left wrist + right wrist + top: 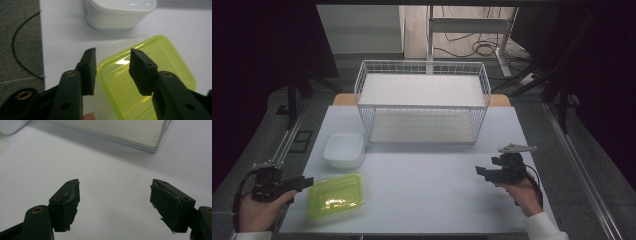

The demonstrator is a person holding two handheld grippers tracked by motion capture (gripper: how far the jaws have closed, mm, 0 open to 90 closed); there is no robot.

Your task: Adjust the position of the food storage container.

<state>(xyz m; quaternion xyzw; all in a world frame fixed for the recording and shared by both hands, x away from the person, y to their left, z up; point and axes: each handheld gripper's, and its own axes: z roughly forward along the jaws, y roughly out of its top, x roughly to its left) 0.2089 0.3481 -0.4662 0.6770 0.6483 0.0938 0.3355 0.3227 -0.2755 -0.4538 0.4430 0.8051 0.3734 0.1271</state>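
Surroundings: dark room, grey floor with cables behind; a white counter (422,200) carries all the things.
Wire basket: a white wire basket (422,102) with two shelves stands at the far middle of the counter, both shelves bare.
White container: a white lidded container (344,149) sits just in front of the basket's left corner, untouched.
Green container: the green container (336,196) lies at the near left of the counter, close to the front edge and near the white one but apart from it.
Left tool: the left tool (307,182) is at the left edge of the green container. In the left gripper view the left tool (112,68) has its jaws on both sides of the container's corner (150,82), one outside the rim and one over the inside. The jaws stand apart, with a gap to the plastic, so I judge it is not yet gripped.
Right tool: the right tool (480,171) is held over the bare counter at the right, well apart from every container; its jaws (115,202) stand wide apart with nothing between them.
Progress: early, in my judgement. No container is in the basket; the green one is about to be seized.
Left to do: close on the rim, lift, and probably place it on a shelf; then the white container.
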